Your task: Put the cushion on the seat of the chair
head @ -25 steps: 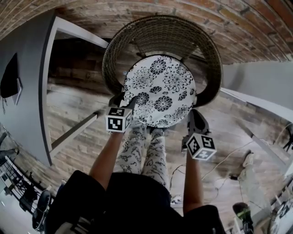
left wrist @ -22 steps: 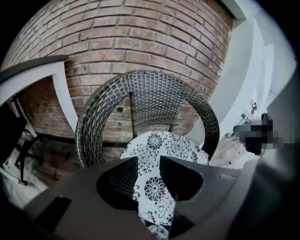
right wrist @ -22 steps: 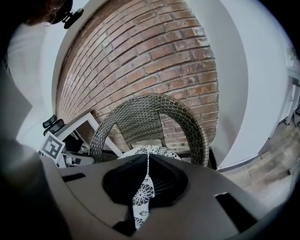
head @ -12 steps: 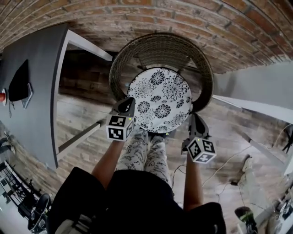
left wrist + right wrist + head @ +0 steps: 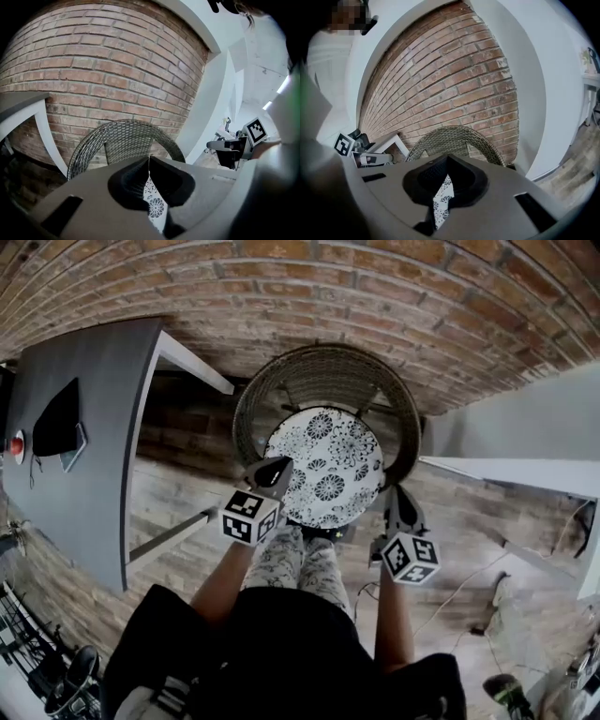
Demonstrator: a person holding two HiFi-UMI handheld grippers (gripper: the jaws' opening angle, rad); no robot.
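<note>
A round white cushion (image 5: 326,465) with black flowers lies flat on the seat of the wicker chair (image 5: 323,367) against the brick wall. My left gripper (image 5: 273,469) hangs over the cushion's front left edge, raised clear of it, its jaws shut with nothing between them. My right gripper (image 5: 401,502) hangs beside the chair's front right, also shut and empty. In the left gripper view the closed left gripper (image 5: 149,161) points toward the chair (image 5: 124,133), and a strip of cushion (image 5: 154,206) shows below. The right gripper view shows the same: the right gripper (image 5: 447,159), chair (image 5: 454,133), cushion (image 5: 443,199).
A grey table (image 5: 84,456) with dark items on it stands to the left of the chair. A white wall panel (image 5: 525,427) stands to the right. The brick wall (image 5: 281,287) runs behind. Cables (image 5: 469,587) lie on the wooden floor. The person's patterned legs (image 5: 300,563) stand just before the chair.
Both grippers have risen away from the cushion, which stays on the seat. The left jaws went from open to shut. The chair looks smaller as the head pulled back.
</note>
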